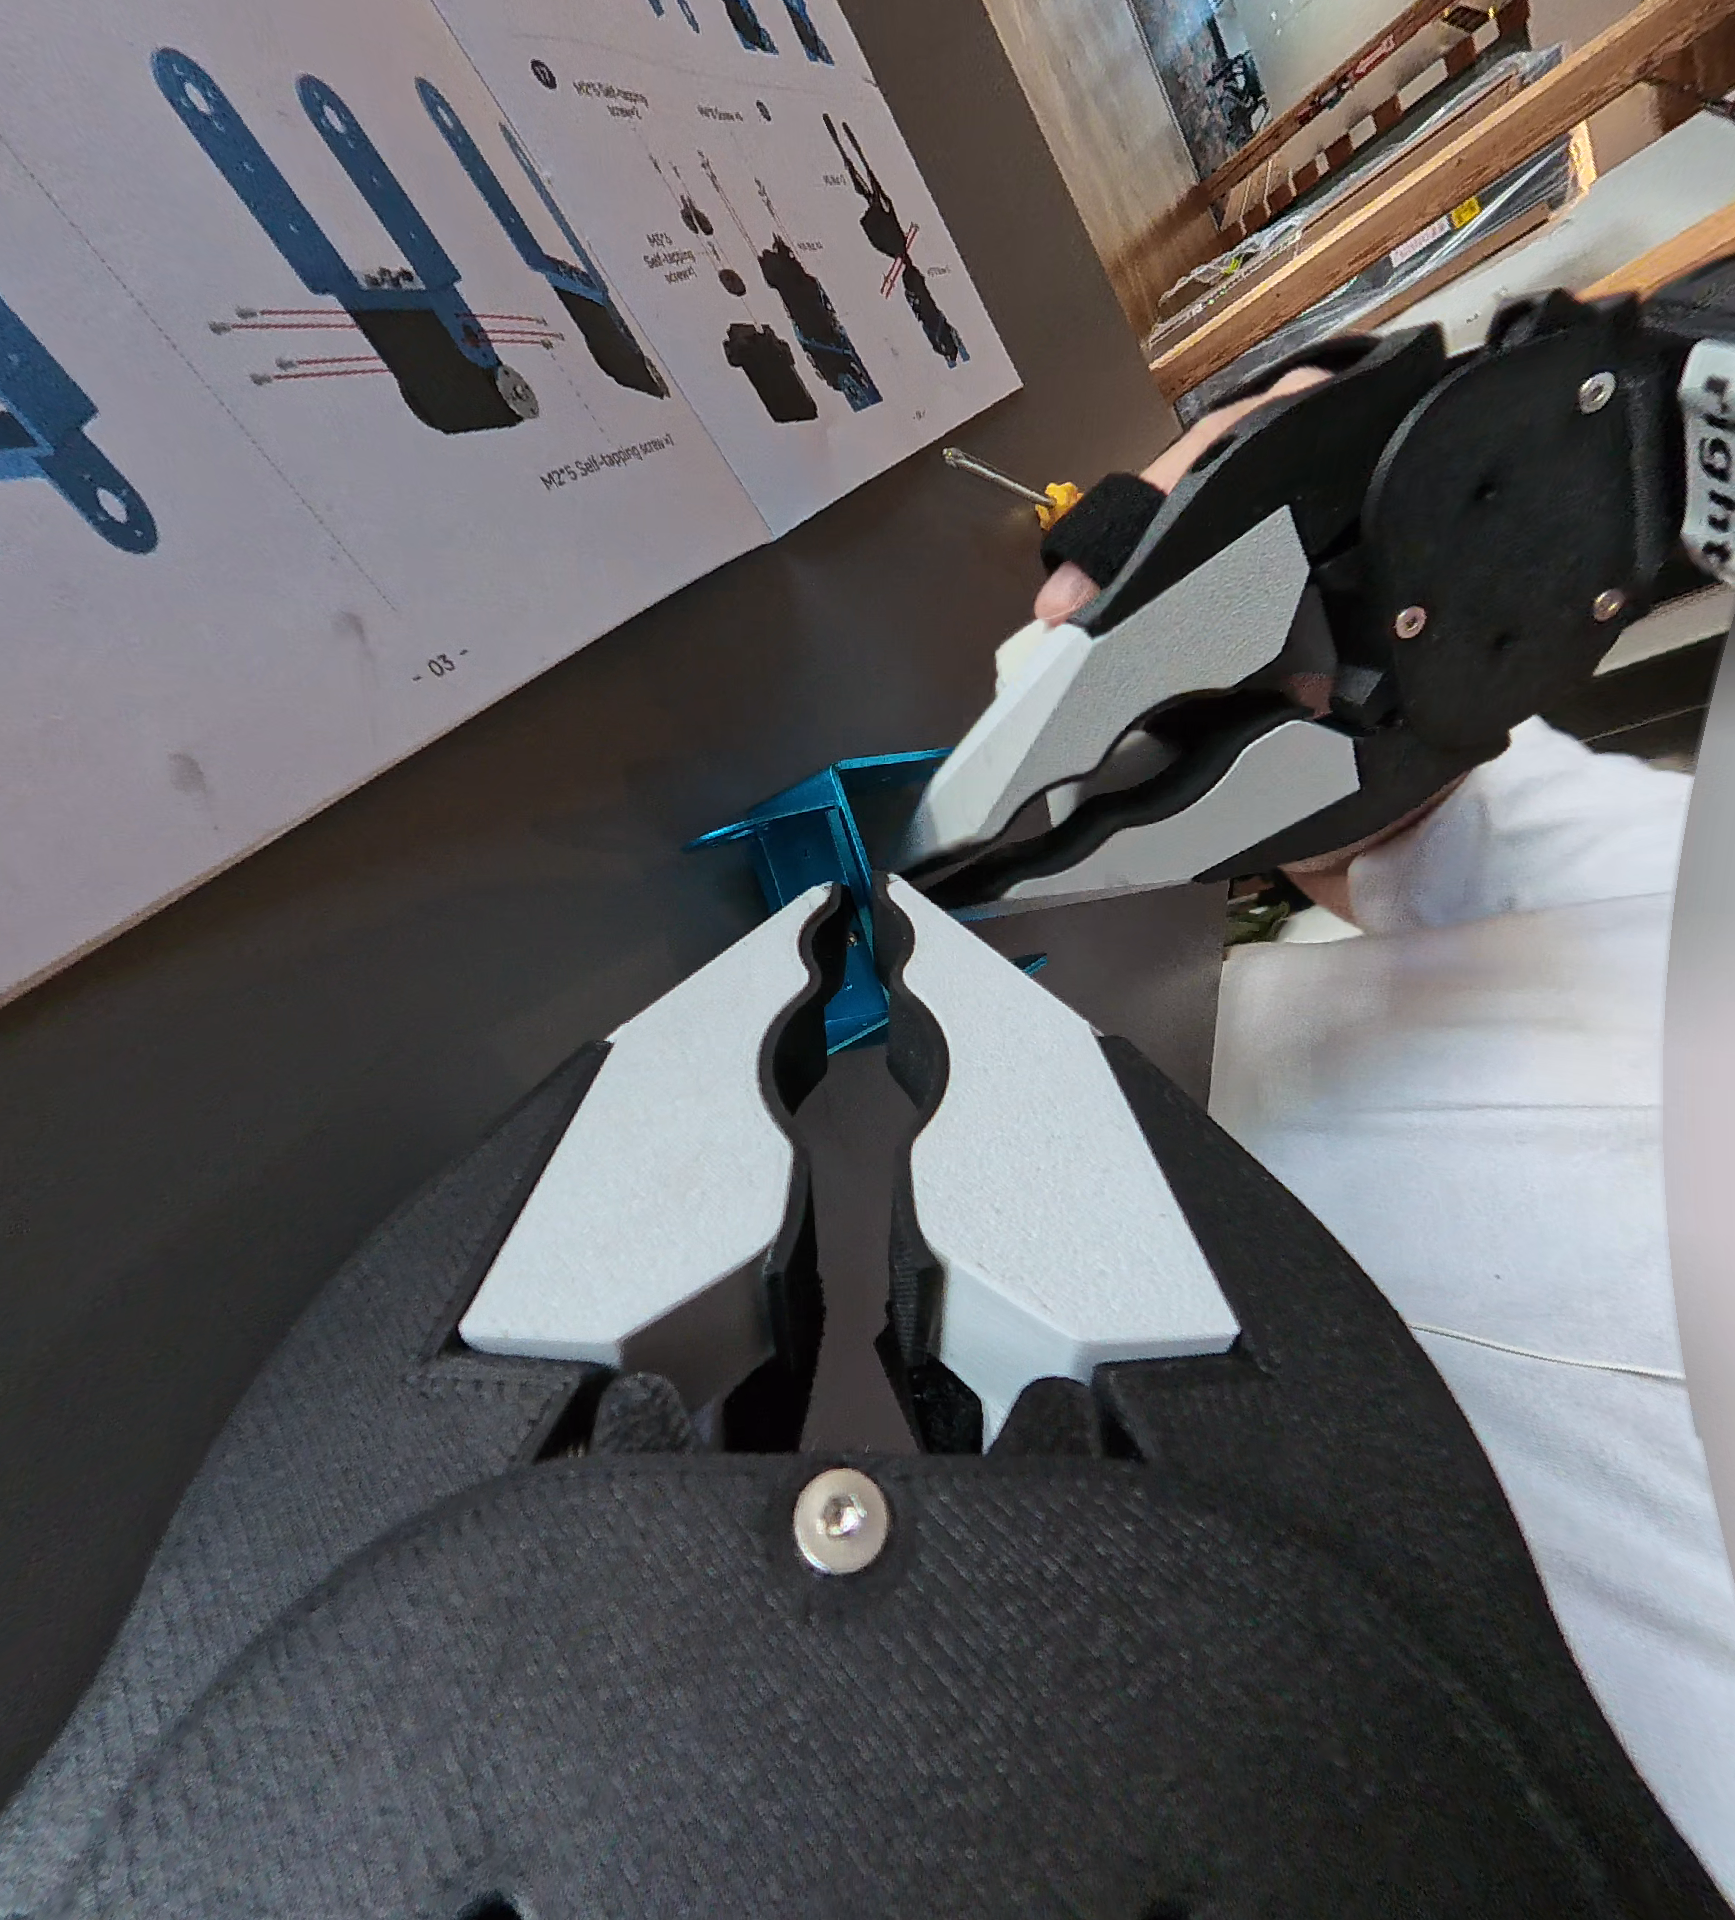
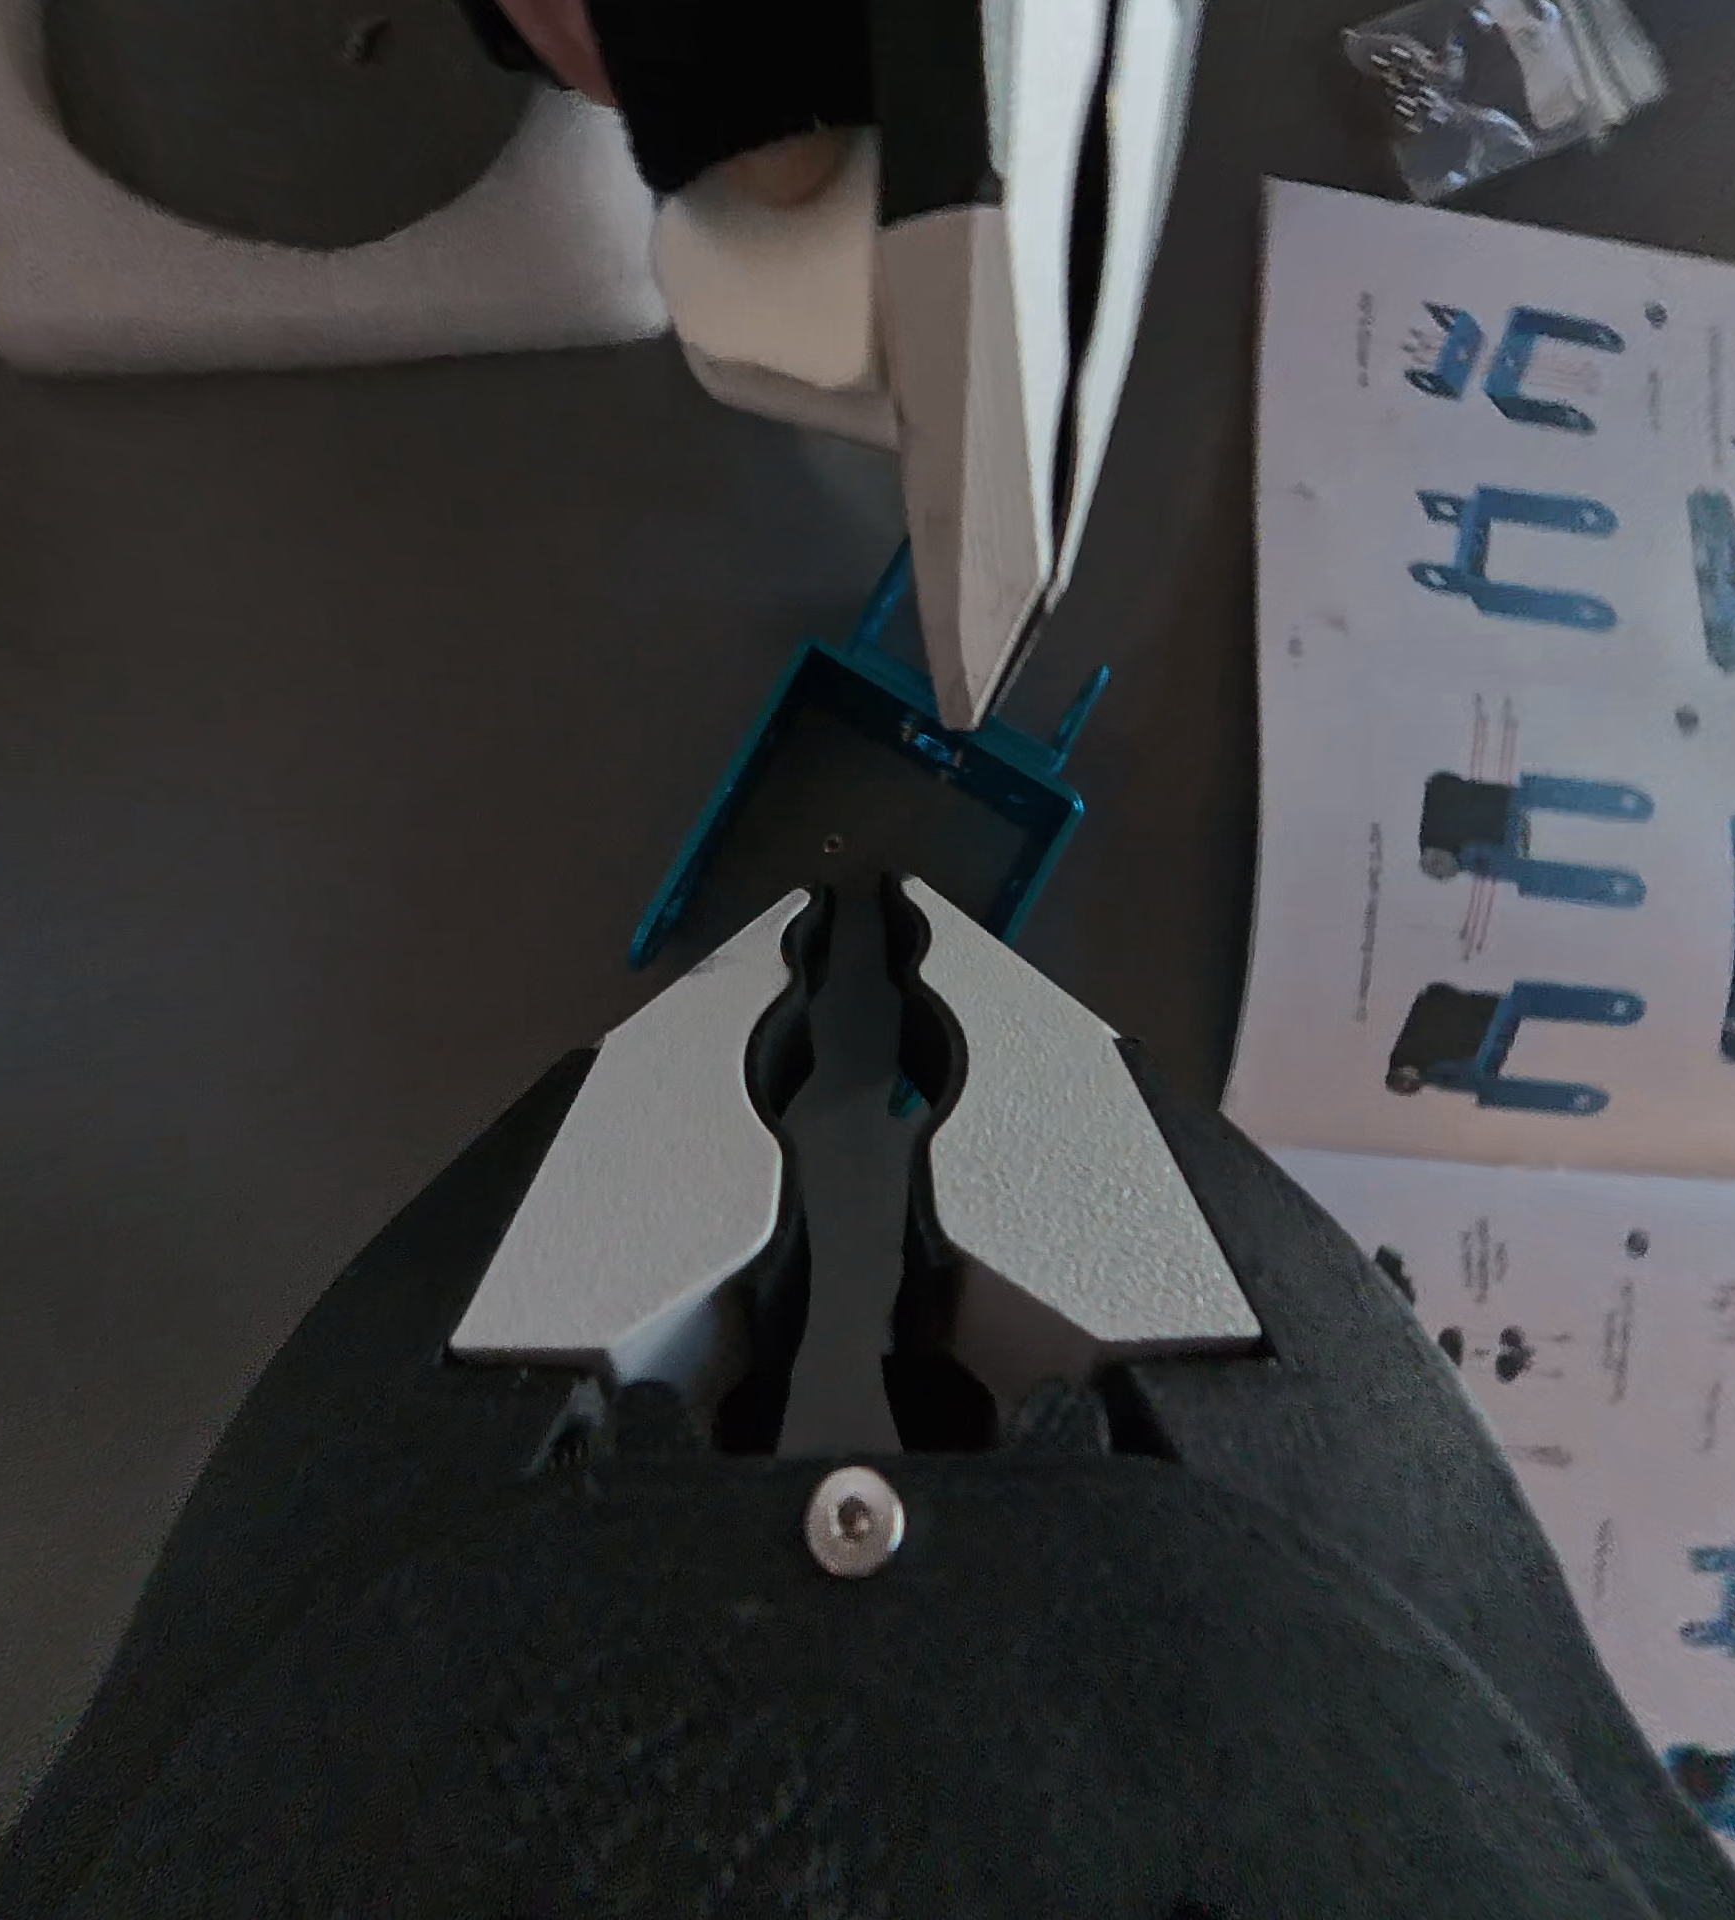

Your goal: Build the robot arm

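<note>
A blue metal U-bracket stands on the dark table. My left gripper is shut on one thin wall of the bracket, which runs down between its pads. In the right wrist view the left gripper comes down from above and pinches the bracket's far wall. My right gripper is at the bracket's near open side, its tips a narrow slit apart with nothing seen between them. In the left wrist view the right gripper reaches in from the right, tips right beside the left tips.
A printed instruction sheet lies behind the bracket; it also shows in the right wrist view. A yellow-handled screwdriver, a white foam tray and a bag of small parts lie around. A person's white clothing is at right. Left and right tips are no more than a few centimetres apart.
</note>
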The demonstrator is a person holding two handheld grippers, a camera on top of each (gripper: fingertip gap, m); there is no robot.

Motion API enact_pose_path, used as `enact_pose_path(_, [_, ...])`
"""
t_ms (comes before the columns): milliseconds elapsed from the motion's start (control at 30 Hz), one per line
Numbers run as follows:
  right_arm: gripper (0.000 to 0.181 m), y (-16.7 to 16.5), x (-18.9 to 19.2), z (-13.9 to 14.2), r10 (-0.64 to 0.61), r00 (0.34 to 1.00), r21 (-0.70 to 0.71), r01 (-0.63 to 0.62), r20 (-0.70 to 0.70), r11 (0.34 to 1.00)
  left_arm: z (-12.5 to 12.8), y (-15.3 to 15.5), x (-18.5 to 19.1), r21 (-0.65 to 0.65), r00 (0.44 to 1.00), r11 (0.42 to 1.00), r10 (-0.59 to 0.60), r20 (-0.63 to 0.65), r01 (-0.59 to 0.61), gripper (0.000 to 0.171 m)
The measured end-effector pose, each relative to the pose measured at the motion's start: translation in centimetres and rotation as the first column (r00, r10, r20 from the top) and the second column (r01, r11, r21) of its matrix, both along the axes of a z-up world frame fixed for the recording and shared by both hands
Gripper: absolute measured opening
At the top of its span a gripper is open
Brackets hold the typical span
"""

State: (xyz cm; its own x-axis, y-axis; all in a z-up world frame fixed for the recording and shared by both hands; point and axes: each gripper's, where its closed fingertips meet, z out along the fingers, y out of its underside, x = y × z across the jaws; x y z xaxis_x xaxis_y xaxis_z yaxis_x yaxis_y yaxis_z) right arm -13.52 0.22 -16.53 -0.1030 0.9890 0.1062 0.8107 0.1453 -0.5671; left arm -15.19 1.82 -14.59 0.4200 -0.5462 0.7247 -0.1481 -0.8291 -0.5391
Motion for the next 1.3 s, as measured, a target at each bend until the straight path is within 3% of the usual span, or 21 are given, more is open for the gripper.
enact_pose_path(167, [0.009,-0.6,-0.5,0.0,0.250,0.964,0.057,-0.255,0.089,0.965,0.0,0.0,0.0,0.008,1.000,1.000,-0.001,-0.007,0.001,0.003])
enact_pose_path(400, [0.008,-0.7,-0.7,-0.3,0.335,0.919,-0.004,-0.342,0.208,0.940,0.0,-0.1,0.0,0.020,1.000,1.000,-0.003,-0.018,0.003,0.003])
enact_pose_path(1067, [0.003,-0.7,-0.8,-0.7,0.349,0.883,-0.041,-0.355,0.314,0.934,0.0,-0.1,0.0,0.015,1.000,1.000,-0.006,-0.014,0.006,0.003])
enact_pose_path(1200, [0.002,-0.4,-0.8,-0.4,0.280,0.933,0.020,-0.292,0.225,0.956,0.0,-0.1,0.0,0.014,1.000,1.000,-0.007,-0.014,0.007,0.003])
enact_pose_path(1300, [0.000,-0.4,-1.5,0.5,0.184,0.983,0.121,-0.185,0.026,0.975,0.0,-0.1,0.0,0.010,1.000,1.000,-0.007,-0.010,0.007,0.003])
